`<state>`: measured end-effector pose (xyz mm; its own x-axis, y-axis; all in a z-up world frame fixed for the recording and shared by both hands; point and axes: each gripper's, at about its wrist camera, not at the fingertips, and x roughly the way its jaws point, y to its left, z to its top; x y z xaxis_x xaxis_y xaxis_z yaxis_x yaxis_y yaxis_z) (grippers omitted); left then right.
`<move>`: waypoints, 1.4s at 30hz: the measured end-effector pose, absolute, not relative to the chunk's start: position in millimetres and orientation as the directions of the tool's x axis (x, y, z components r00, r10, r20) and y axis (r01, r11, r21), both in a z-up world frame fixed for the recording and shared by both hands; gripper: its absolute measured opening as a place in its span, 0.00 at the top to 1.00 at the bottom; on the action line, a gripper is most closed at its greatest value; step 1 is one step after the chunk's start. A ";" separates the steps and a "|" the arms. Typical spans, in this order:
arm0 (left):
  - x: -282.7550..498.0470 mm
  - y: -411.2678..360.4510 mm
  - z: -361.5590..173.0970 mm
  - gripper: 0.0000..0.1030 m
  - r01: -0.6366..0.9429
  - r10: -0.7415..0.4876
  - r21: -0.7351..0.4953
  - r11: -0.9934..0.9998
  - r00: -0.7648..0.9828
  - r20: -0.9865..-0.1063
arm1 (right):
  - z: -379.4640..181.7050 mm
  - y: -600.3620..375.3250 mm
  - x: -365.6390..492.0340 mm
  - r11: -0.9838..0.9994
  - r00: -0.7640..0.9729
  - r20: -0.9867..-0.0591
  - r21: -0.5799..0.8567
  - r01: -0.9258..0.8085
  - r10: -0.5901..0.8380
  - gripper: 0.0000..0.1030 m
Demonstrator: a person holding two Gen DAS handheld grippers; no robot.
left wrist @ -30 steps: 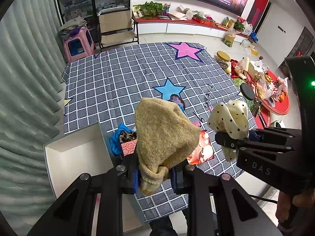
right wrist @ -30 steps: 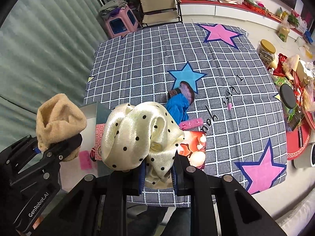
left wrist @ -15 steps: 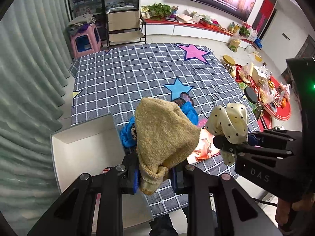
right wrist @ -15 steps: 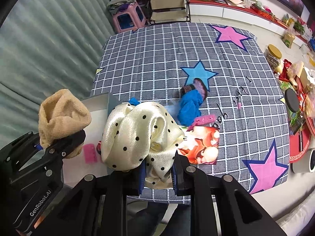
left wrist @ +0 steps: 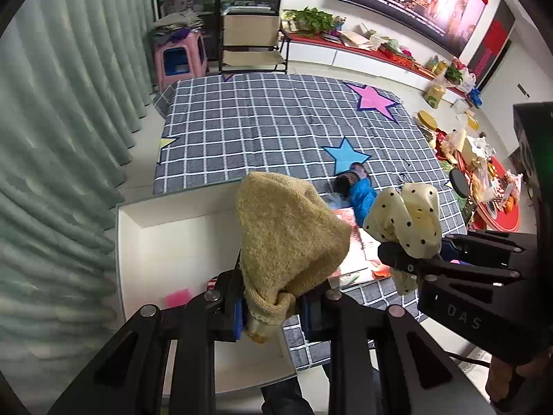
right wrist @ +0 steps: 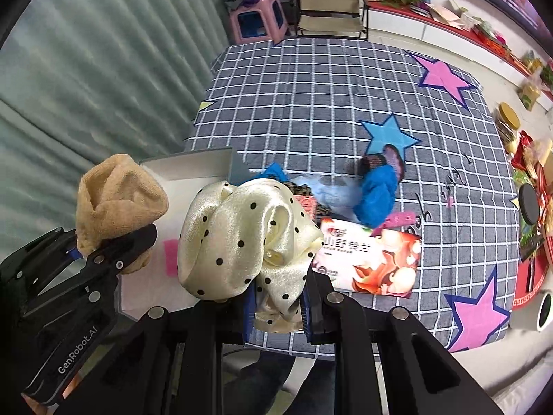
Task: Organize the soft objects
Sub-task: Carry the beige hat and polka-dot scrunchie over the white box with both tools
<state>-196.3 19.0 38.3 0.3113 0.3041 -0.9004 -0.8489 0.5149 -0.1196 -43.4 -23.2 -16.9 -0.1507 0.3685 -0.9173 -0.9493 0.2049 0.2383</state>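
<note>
My left gripper (left wrist: 273, 314) is shut on a tan knitted cloth (left wrist: 287, 242) and holds it above the right part of a white open box (left wrist: 166, 242). It also shows in the right wrist view (right wrist: 117, 200). My right gripper (right wrist: 276, 311) is shut on a cream satin cloth with black dots (right wrist: 242, 238), held above the box's right edge; the cloth also shows in the left wrist view (left wrist: 408, 218). A blue cloth (right wrist: 376, 197) lies on the checked blanket (right wrist: 311, 103).
A pink slip (left wrist: 178, 297) lies in the box. A printed packet (right wrist: 369, 263) and a pink strip (right wrist: 401, 218) lie on the blanket by the blue cloth. Green curtains (left wrist: 52, 138) are to the left. A pink stool (left wrist: 179, 58), a folding chair (left wrist: 252, 45) and floor clutter (left wrist: 484, 173) surround the blanket.
Both grippers have moved left with their cloths. The white box now takes up more of both views and lies under the tan cloth.
</note>
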 end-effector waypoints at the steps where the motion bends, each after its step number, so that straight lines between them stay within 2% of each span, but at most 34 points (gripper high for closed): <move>1: -198.5 19.5 37.4 0.75 -0.852 0.304 -0.120 0.509 0.309 -0.901 | -17.0 -22.0 -46.7 0.198 -0.152 -0.918 0.237 -0.951 0.366 0.79; 16: -244.1 21.4 14.5 0.75 -0.905 0.296 -0.119 0.408 0.255 -0.921 | -23.1 -12.1 -83.2 0.103 -0.173 -0.932 0.216 -0.971 0.318 0.79; 28: -286.5 19.1 -27.1 0.75 -0.954 0.228 -0.117 0.276 0.183 -0.956 | -36.9 6.9 -131.5 -0.045 -0.206 -0.949 0.202 -0.978 0.237 0.79; 35: -296.8 34.8 -35.3 0.75 -0.967 0.239 -0.105 0.232 0.161 -0.957 | -37.9 32.7 -153.0 -0.099 -0.208 -0.954 0.190 -0.977 0.217 0.79; 42: -297.7 58.5 -42.6 0.75 -0.975 0.278 -0.043 0.216 0.103 -0.955 | -47.0 62.9 -166.6 -0.115 -0.211 -0.958 0.191 -0.975 0.196 0.79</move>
